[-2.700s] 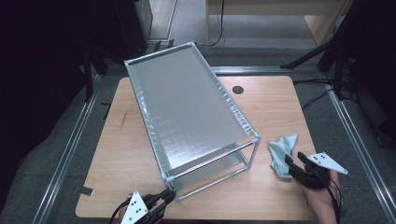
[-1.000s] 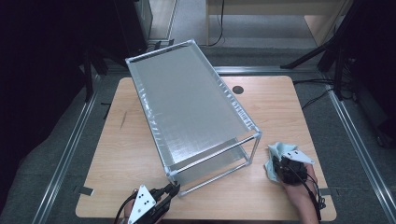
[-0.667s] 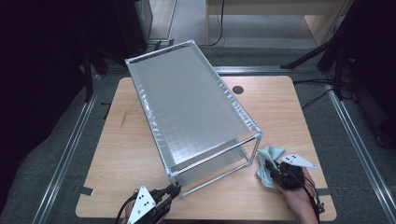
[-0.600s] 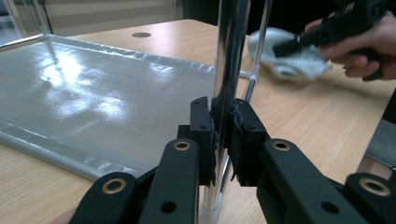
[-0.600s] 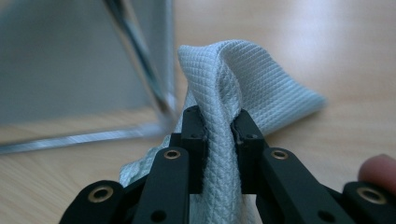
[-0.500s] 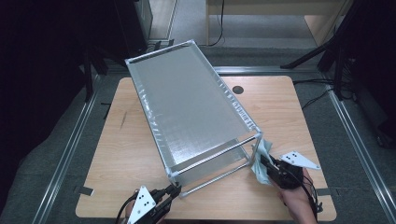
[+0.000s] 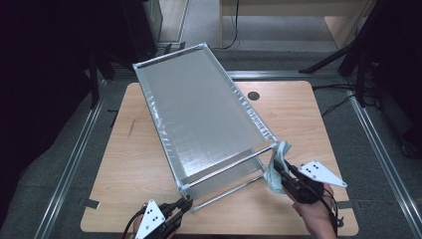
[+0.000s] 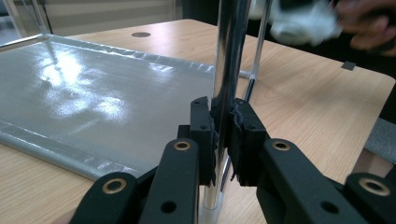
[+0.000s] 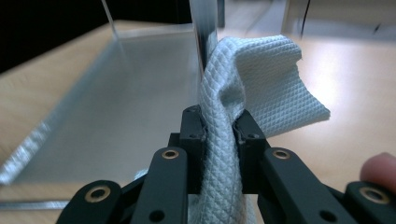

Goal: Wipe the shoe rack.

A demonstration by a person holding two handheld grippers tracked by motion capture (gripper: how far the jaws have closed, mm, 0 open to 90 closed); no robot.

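Left gripper [image 8: 223, 140] is clamped on the near corner post [image 8: 229, 60] of the rack [image 7: 199, 114], pads squeezed tight on the chrome tube, low on the post. In the high view it sits at the rack's front-left corner [image 7: 181, 204], holding the frame steady.

Right gripper [image 9: 219, 140] is pinching a pale blue cloth [image 9: 252, 79], a fold of it bunched between the pads. In the high view the cloth [image 7: 276, 169] is up against the rack's front-right post, just under the top corner, lifted off the table [image 7: 308, 114]. Looks like a wipe-down of the post, just starting.

Handling, my read:
- Cloth: light, soft, waffle weave, so it grips fine in rubber pads. It's limp, though; the free flap hangs and flops to one side. A deep pinch on a bunched fold, as now, is right. An edge pinch would likely slip out once it drags on the tube.
- Rack: thin chrome tubes plus a shiny grey sheet for the shelf. Probably light for its size, stiff in the posts, a bit wobbly as a whole. It will likely slide or rock on the wooden table when pushed sideways, hence the bracing grip.
- Chrome is smooth and round, so jaws can spin or slide along it. Hold low near the foot or close to a joint, not mid-span.
- The sheet looks flexible and glossy; avoid leaning on it.

Risk: the cloth snags on the corner fitting and pulls loose.
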